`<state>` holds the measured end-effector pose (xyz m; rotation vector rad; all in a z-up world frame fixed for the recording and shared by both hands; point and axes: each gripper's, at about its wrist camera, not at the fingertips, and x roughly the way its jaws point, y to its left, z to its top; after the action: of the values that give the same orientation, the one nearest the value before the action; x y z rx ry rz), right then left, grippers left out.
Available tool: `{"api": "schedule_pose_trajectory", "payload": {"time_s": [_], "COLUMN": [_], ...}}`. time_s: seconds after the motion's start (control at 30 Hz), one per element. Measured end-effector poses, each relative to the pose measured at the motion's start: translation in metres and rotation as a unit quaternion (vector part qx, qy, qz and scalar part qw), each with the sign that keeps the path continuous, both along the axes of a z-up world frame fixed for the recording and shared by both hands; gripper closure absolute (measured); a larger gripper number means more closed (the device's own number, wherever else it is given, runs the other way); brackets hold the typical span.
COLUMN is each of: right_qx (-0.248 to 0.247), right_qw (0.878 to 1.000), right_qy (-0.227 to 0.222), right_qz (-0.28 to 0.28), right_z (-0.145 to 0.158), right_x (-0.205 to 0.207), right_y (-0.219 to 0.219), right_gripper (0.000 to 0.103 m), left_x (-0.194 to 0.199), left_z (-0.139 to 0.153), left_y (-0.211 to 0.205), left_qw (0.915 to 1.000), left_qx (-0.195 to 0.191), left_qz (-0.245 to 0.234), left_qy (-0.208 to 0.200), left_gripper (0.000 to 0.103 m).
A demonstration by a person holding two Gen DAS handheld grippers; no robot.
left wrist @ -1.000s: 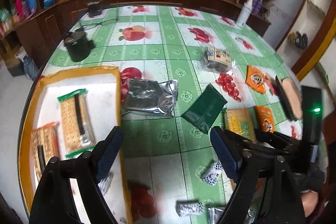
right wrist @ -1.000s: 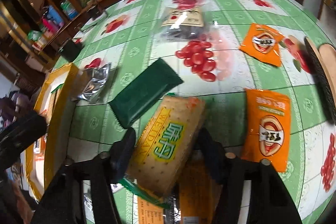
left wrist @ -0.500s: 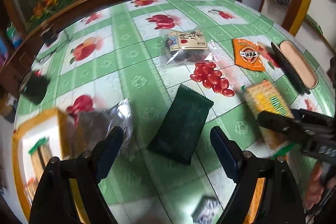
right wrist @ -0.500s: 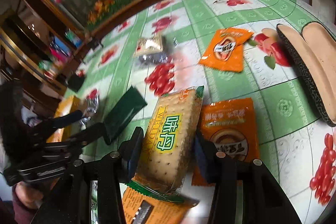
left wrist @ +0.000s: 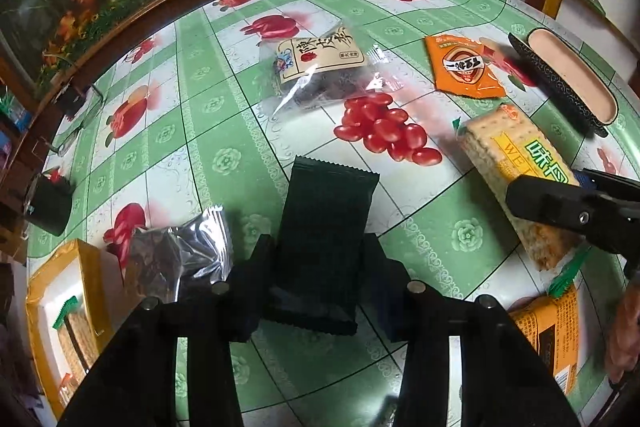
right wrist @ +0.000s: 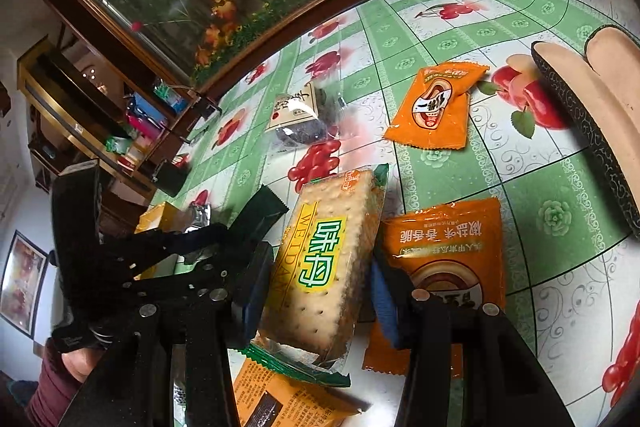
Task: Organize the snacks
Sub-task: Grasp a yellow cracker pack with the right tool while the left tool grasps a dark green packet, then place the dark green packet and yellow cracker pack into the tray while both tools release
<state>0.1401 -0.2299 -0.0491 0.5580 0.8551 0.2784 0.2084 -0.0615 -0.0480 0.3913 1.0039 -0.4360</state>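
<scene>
left wrist view: my left tongs have just closed on the dark green pack on the table. my right tongs hold the crackers. i should lift both slowly.

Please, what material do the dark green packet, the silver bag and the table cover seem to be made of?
Dark green packet: probably matte plastic film, with zigzag sealed ends and almost no shine.
Silver bag: likely metallised foil or film; it is crinkled and mirrors the light.
Table cover: apparently glossy vinyl or oilcloth, smooth, with printed fruit and soft reflections.
</scene>
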Motion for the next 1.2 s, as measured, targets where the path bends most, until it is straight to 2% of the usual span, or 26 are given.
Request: {"api": "schedule_pose_trajectory", "payload": {"time_s": [0.17, 0.37, 0.5, 0.57, 0.67, 0.77, 0.87, 1.0, 1.13, 1.2], "right_qx": [0.001, 0.003, -0.004, -0.01, -0.017, -0.023, -0.027, -0.04, -0.059, -0.069], "right_qw": [1.0, 1.0, 0.999, 0.998, 0.996, 0.993, 0.99, 0.983, 0.974, 0.969], "right_qy": [-0.011, -0.017, -0.033, -0.043, -0.056, -0.061, -0.055, -0.047, -0.043, -0.041], "right_qz": [0.003, 0.009, 0.023, 0.034, 0.062, 0.094, 0.129, 0.172, 0.213, 0.233], "right_z": [0.002, 0.007, 0.031, 0.044, 0.063, 0.072, 0.073, 0.073, 0.07, 0.067], "right_x": [-0.003, -0.007, -0.017, -0.023, -0.031, -0.037, -0.041, -0.049, -0.056, -0.06], "right_y": [0.001, 0.005, 0.018, 0.028, 0.053, 0.084, 0.121, 0.172, 0.22, 0.244], "right_gripper": [0.052, 0.052, 0.052, 0.052, 0.052, 0.052, 0.052, 0.052, 0.052, 0.052], "left_x": [-0.01, -0.046, -0.078, -0.094, -0.117, -0.141, -0.156, -0.162, -0.165, -0.166], "left_z": [0.016, 0.06, 0.081, 0.086, 0.084, 0.07, 0.052, 0.03, 0.023, 0.02], "left_y": [0.019, 0.08, 0.136, 0.165, 0.203, 0.243, 0.266, 0.277, 0.283, 0.289], "left_qw": [0.9984, 0.9895, 0.9806, 0.9752, 0.9663, 0.9539, 0.946, 0.9432, 0.9417, 0.9401], "left_qx": [-0.045, -0.108, -0.119, -0.112, -0.098, -0.103, -0.101, -0.102, -0.09, -0.093], "left_qz": [0.034, 0.095, 0.152, 0.186, 0.231, 0.279, 0.307, 0.316, 0.324, 0.328], "left_qy": [0.003, -0.009, -0.031, -0.045, -0.058, -0.041, -0.023, 0.0, -0.002, -0.001], "left_gripper": [0.06, 0.06, 0.059, 0.059, 0.059, 0.059, 0.059, 0.059, 0.058, 0.049]}}
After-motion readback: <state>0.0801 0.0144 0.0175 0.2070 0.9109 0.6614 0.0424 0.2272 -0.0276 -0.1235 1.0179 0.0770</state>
